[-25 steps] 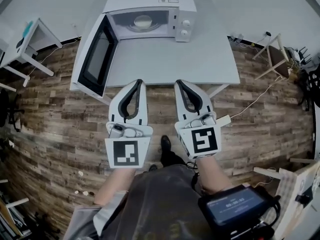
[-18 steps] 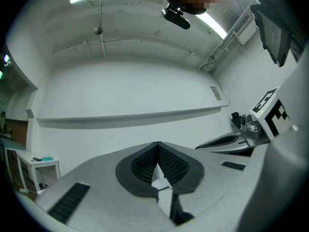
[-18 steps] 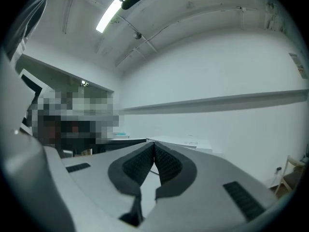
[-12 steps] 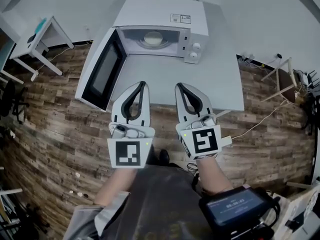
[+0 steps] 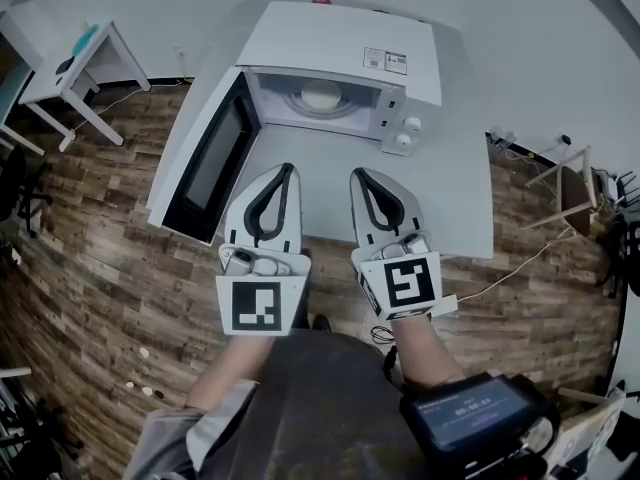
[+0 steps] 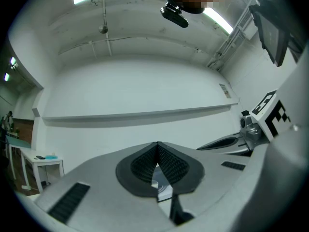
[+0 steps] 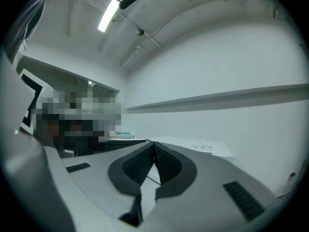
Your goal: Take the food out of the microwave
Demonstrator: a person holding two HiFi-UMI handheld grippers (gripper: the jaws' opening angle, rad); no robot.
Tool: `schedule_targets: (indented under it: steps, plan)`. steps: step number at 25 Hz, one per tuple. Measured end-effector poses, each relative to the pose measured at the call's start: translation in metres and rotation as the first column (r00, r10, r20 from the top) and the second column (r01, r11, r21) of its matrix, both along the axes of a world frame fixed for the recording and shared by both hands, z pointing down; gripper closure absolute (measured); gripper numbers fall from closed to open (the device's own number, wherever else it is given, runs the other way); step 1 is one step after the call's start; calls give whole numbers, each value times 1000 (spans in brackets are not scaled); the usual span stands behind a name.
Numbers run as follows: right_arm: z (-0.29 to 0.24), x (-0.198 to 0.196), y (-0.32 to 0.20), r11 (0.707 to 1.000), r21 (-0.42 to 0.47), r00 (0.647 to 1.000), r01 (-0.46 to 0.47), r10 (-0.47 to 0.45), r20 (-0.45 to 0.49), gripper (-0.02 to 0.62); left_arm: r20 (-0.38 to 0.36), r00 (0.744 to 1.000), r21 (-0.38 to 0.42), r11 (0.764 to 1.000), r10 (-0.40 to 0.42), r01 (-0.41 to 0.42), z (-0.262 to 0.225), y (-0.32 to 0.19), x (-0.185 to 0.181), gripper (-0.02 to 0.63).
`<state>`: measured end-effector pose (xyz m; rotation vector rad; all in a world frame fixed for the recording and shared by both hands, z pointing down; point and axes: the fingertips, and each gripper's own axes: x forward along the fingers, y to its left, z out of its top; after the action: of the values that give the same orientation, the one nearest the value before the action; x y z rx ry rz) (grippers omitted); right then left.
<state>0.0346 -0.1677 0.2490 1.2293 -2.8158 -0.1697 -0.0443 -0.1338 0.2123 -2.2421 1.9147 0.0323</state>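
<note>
A white microwave [image 5: 340, 43] stands at the back of a grey table [image 5: 450, 198], its door [image 5: 205, 158] swung wide open to the left. Inside, a pale dish of food [image 5: 321, 96] rests on the turntable. My left gripper [image 5: 287, 169] hovers over the table's front part, shut and holding nothing; its jaw tips meet in the left gripper view [image 6: 157, 144]. My right gripper [image 5: 358, 174] is beside it, also shut and holding nothing, pads together [image 7: 153, 144]. Both point toward the microwave and stay well short of its cavity.
The open door juts past the table's left front corner. A small white side table [image 5: 65, 68] stands at the far left on the wood floor. Cables and a wooden stand [image 5: 565, 183] lie to the right. A screen device [image 5: 470, 413] sits by my right forearm.
Both grippers, still shut, have moved forward from over the floor to above the table. The microwave now appears larger and closer.
</note>
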Motion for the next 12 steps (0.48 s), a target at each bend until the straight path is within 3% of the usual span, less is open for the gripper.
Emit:
schedule_targets:
  steps: [12]
  plan:
    - [33, -49, -97, 999, -50, 1000, -18, 17, -22, 588, -22, 1000, -75, 997, 18, -20, 37, -103, -48, 600]
